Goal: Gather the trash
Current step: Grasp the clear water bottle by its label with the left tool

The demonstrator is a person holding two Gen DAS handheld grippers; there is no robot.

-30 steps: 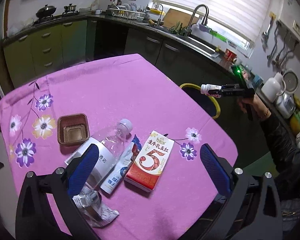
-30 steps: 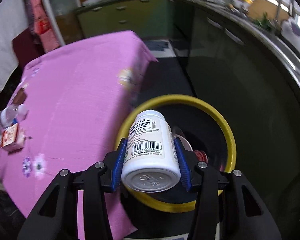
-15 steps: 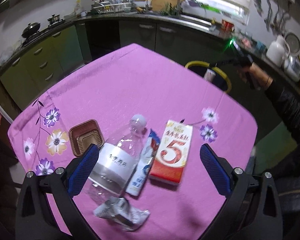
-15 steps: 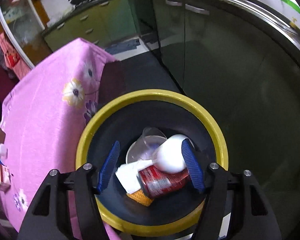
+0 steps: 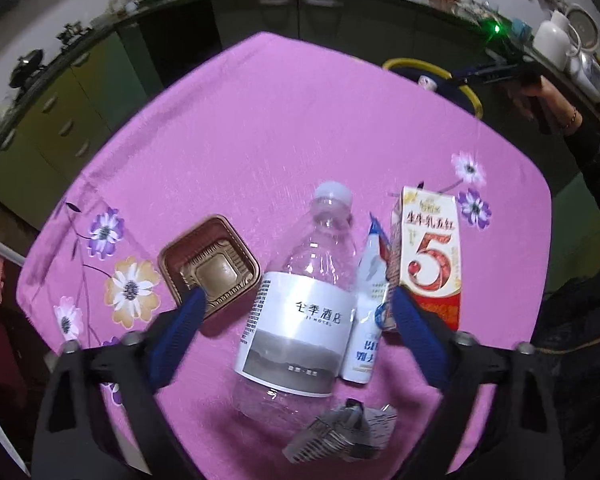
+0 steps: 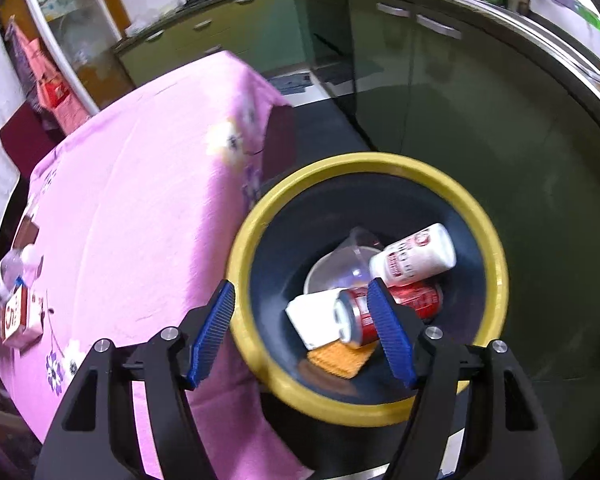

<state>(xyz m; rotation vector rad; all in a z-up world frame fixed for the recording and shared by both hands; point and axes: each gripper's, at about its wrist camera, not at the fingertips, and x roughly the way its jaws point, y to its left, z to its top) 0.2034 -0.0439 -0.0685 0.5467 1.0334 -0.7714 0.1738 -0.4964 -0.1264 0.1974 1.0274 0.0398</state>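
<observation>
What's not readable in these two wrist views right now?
- Left wrist: crumpled wrapper print, blurred; sachet partly behind the bottle and the carton.
- Left wrist: right gripper tiny, jaws unreadable.
- Right wrist: bin bottom buried under white bottle, can.

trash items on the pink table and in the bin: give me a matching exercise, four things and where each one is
Things:
1. clear plastic water bottle
2. red and white milk carton
3. brown square plastic tray
4. white pill bottle

Places:
A. inside the yellow-rimmed bin
B. left of the water bottle
C. between the open left tool's fingers
D. far right of the table row

Pairs: 1-C, 2-D, 3-B, 4-A
</observation>
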